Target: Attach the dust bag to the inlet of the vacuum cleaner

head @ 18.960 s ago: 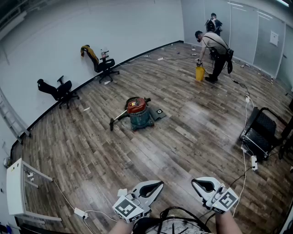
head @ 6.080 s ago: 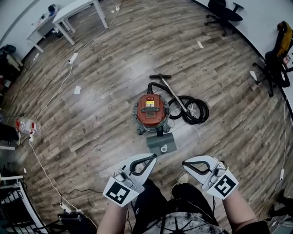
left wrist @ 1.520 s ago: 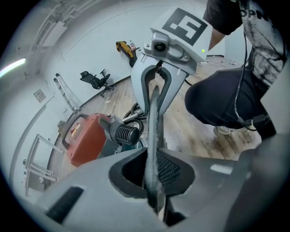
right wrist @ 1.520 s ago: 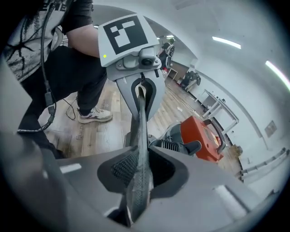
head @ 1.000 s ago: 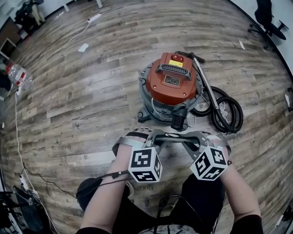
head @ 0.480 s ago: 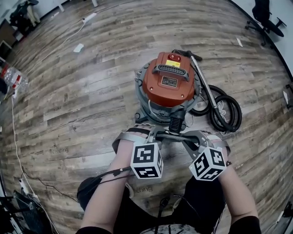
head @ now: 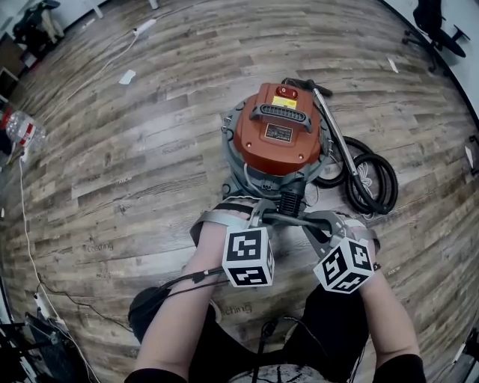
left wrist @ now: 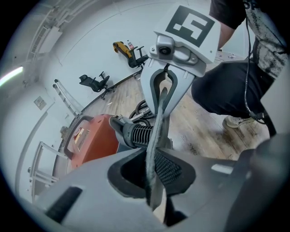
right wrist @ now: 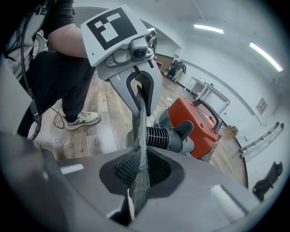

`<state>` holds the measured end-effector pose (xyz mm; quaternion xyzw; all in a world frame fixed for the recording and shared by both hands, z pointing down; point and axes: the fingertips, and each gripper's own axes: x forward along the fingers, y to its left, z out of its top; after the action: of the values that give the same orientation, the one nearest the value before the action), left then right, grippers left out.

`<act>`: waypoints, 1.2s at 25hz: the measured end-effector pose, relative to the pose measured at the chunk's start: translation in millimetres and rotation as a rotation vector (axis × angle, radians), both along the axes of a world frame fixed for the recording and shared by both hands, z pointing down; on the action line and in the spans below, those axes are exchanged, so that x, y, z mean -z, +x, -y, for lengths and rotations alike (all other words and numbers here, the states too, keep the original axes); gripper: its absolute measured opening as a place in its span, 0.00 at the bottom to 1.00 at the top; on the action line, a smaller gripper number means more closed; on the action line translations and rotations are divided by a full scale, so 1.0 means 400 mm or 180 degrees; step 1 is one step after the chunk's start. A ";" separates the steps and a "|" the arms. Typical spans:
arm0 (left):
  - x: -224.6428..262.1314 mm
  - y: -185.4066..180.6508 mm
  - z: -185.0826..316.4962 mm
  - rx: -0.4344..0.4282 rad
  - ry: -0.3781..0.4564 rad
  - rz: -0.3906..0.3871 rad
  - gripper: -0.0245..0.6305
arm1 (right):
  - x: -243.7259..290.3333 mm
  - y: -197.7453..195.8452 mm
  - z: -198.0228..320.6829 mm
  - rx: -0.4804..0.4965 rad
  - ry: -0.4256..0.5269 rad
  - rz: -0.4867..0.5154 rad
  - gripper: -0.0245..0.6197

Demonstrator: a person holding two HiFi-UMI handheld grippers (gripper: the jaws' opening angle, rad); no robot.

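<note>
The vacuum cleaner [head: 278, 135] has an orange-red lid and stands on the wood floor. Its black ribbed inlet [head: 290, 200] points toward me. A grey felt dust bag [head: 288, 219] hangs edge-on just in front of the inlet, stretched between both grippers. My left gripper [head: 260, 218] is shut on the bag's left edge, and my right gripper [head: 310, 223] is shut on its right edge. In the left gripper view the bag [left wrist: 158, 122] runs from my jaws to the right gripper, with the inlet [left wrist: 138, 134] beside it. The right gripper view shows the bag [right wrist: 141, 131] and inlet [right wrist: 165, 137] likewise.
The black hose coil and metal wand [head: 367, 179] lie right of the vacuum. A white cable [head: 30, 247] trails along the floor at left, near a plastic bottle [head: 19, 129]. An office chair [head: 438, 19] stands at top right. My legs and shoe [right wrist: 81, 118] are just behind the grippers.
Both grippers have carried the bag a little closer to the vacuum's inlet and slightly lower. Their grip on the bag is unchanged.
</note>
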<state>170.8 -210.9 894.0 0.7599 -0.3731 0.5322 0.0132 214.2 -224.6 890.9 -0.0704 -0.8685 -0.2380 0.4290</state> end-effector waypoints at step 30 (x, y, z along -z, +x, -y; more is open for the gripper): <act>-0.021 -0.020 0.015 0.0141 -0.0126 -0.0276 0.09 | 0.018 -0.037 0.045 0.0022 -0.0072 -0.0289 0.08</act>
<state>162.8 -217.1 902.2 0.7733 -0.3783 0.5057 0.0562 199.3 -242.5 883.9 -0.0890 -0.8505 -0.2263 0.4663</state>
